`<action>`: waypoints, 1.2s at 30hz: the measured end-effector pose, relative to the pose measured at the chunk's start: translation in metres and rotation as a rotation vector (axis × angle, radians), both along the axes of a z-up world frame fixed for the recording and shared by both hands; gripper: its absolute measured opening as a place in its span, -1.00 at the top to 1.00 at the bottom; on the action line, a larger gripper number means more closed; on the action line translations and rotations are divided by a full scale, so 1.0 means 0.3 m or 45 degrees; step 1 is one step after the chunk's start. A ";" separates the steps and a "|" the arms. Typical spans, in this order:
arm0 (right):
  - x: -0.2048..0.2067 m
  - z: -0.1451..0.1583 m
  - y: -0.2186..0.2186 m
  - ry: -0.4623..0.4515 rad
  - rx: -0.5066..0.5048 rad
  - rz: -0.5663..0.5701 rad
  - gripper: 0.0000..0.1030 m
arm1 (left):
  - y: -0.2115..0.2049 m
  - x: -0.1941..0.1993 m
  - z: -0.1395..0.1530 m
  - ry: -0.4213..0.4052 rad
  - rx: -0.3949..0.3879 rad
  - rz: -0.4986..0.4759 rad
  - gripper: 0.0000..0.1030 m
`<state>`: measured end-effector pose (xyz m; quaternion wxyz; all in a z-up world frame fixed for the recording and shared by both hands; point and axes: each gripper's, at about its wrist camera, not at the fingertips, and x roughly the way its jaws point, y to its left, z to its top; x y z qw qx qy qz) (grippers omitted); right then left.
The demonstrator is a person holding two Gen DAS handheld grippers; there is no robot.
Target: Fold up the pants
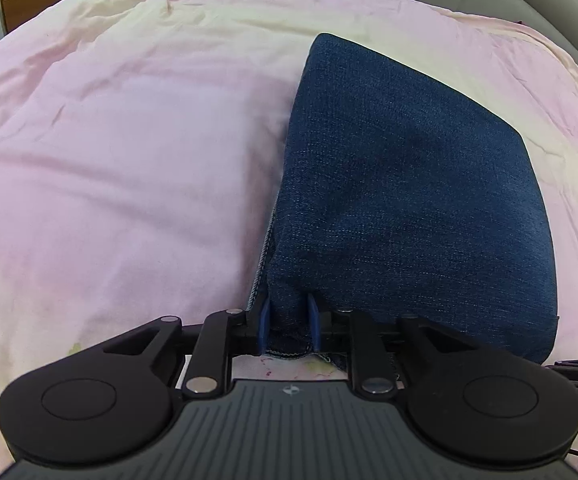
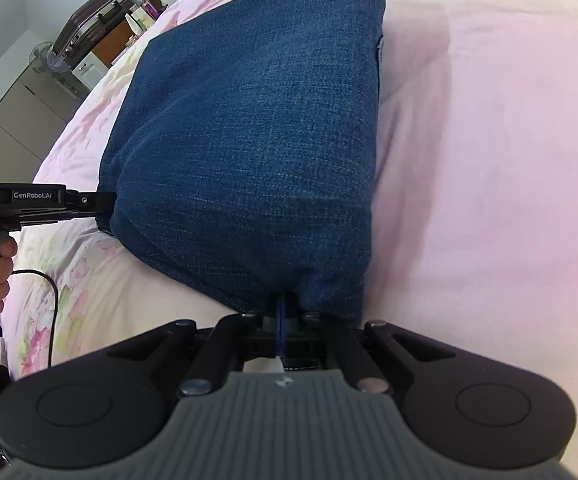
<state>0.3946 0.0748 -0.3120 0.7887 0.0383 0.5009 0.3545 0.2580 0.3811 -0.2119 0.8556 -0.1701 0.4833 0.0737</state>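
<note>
On the pink bedsheet (image 1: 109, 140), both hand-held grippers clamp the jeans (image 1: 409, 180); only the right view shows a suitcase (image 2: 89, 16).

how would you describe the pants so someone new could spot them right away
Start at the wide pink bedspread that fills both views. On it lies one dark blue denim bundle, the pants, clamped at its near edge by both grippers. Nothing else on the bed is dark.
</note>
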 end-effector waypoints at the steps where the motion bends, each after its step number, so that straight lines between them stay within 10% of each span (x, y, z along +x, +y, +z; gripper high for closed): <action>1: 0.001 0.002 0.001 0.000 -0.006 0.005 1.00 | 0.006 -0.005 -0.001 -0.003 -0.017 0.012 0.44; 8: -0.016 0.056 0.016 0.025 -0.054 0.028 1.00 | -0.062 -0.025 0.099 0.009 0.127 0.003 0.25; 11: -0.038 0.127 0.009 -0.028 -0.062 0.111 0.86 | -0.070 -0.060 0.173 -0.025 0.167 -0.015 -0.14; 14: -0.044 0.217 -0.034 -0.110 -0.004 0.135 0.26 | -0.030 -0.081 0.249 -0.128 0.087 0.015 -0.68; 18: 0.032 0.281 -0.099 -0.131 0.097 0.060 0.02 | 0.061 -0.037 0.237 -0.147 -0.090 0.123 -0.74; 36: 0.510 -0.024 -0.083 0.393 0.496 -0.202 -0.05 | 0.249 0.227 -0.111 -0.023 -0.651 0.004 -0.79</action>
